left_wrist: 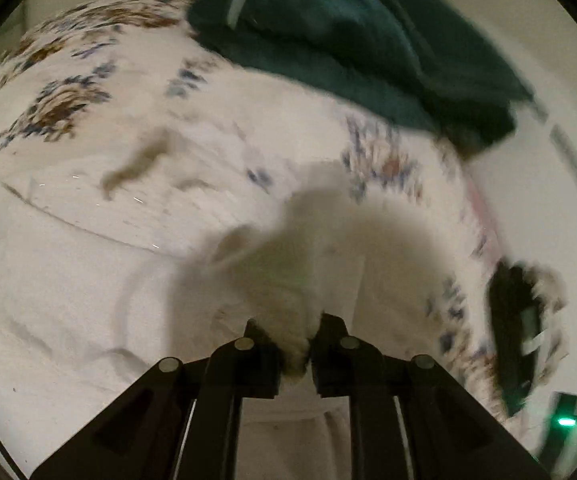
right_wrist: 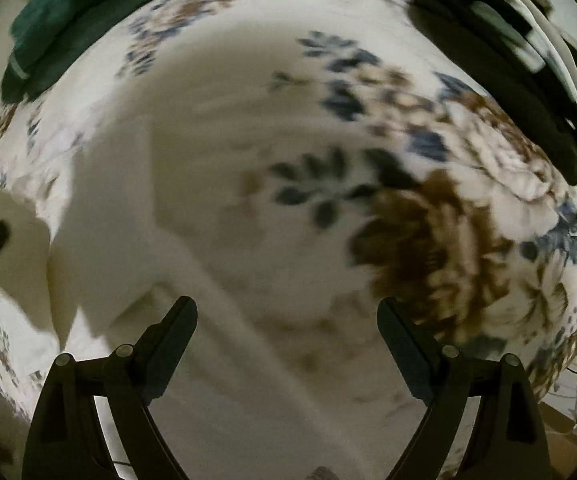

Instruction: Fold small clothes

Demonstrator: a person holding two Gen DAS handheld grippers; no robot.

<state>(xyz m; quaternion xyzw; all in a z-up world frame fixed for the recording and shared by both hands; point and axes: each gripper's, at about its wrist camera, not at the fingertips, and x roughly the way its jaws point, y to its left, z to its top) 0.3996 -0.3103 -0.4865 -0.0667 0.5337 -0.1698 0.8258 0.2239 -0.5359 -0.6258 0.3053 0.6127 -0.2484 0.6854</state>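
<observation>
Left gripper is pinched onto a bunch of white cloth, jaws nearly together with fabric wadded between the pads. The cloth runs forward and slightly left from the tips, hanging or dragged across the floral bedspread. Heavy blur, so I can't tell how much of it is off the bed.

Right gripper is spread wide, nothing between the fingers. Same white cloth lies ahead and to its left; a long fold runs diagonally from upper left down toward the gap between the fingers. Its far-left end goes to the left gripper, visible as a dark shape at the left edge of the right wrist view.

Key relation: the cloth's long axis runs roughly left to right between the two grippers, left end held, right end free just in front of the right gripper. My read: the right one is nearer the free end and needs to drop and close on it.

Green garment sits at the bed's far edge, dark folded items near the far right corner. Both well apart from the cloth.
</observation>
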